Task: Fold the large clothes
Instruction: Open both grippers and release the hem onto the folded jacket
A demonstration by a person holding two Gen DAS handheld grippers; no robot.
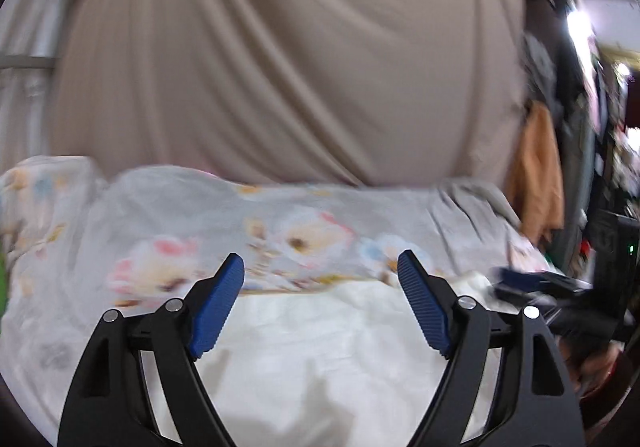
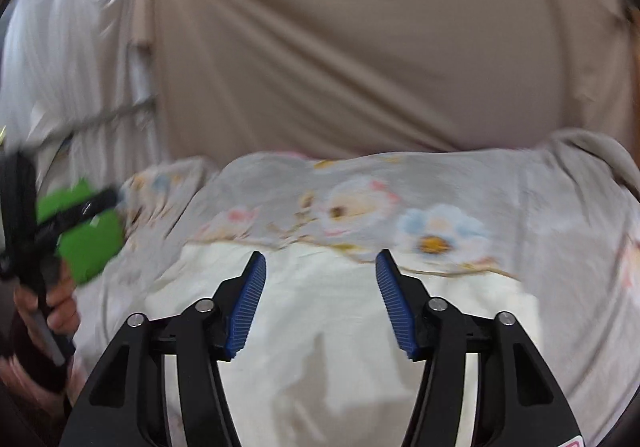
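White garment point(image 1: 320, 359) below open tongs point(image 1: 320, 299)

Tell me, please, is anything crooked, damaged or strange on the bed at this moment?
Nothing stands out. The white garment lies flat, only wrinkled, on the floral bedsheet, whose far edge is rumpled. Both the left gripper and the right gripper are open and empty above it. The pictures are blurred, so small faults could hide.
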